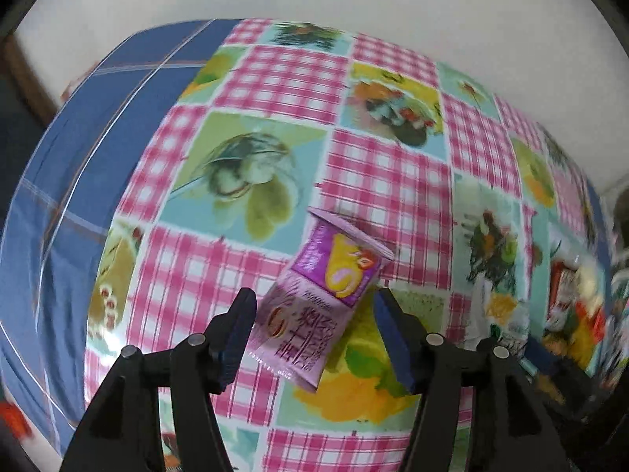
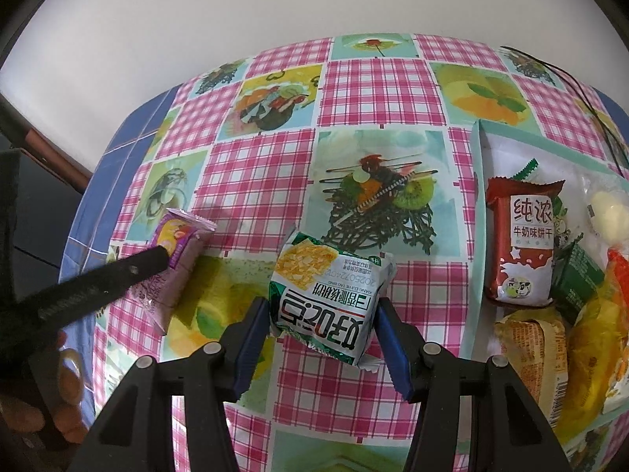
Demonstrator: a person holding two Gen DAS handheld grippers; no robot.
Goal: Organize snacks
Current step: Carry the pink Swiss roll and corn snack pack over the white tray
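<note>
Straddling a green and white snack packet (image 2: 328,306), the right gripper (image 2: 318,338) has its blue-padded fingers (image 2: 247,338) close on either side of the wrapper; they look to be pinching it, though whether the pads actually bite or only brush the foil cannot be told for certain. The left gripper (image 1: 314,334) is spread wide around a purple snack packet (image 1: 320,306), with clear gaps between pads and wrapper, so nothing is held there. That purple packet lies flat on the checked tablecloth (image 1: 251,78), well in from the blue-trimmed left edge of the table.

Outward from the right tool, near the right edge of the table, sits a shallow pale tray (image 2: 477,204) that already holds several snacks: a red biscuit packet (image 2: 519,244) by its left wall, a dark green packet, an orange-wrapped one and some pale sweets further right, all partly blurred or cut off.

Judging by this, sorting is under way, and the step in hand is gathering the two loose packets. Next, the right tool would need to carry its packet rightward over the tray wall and let go in a free spot, while the left must first press together on the purple packet.
</note>
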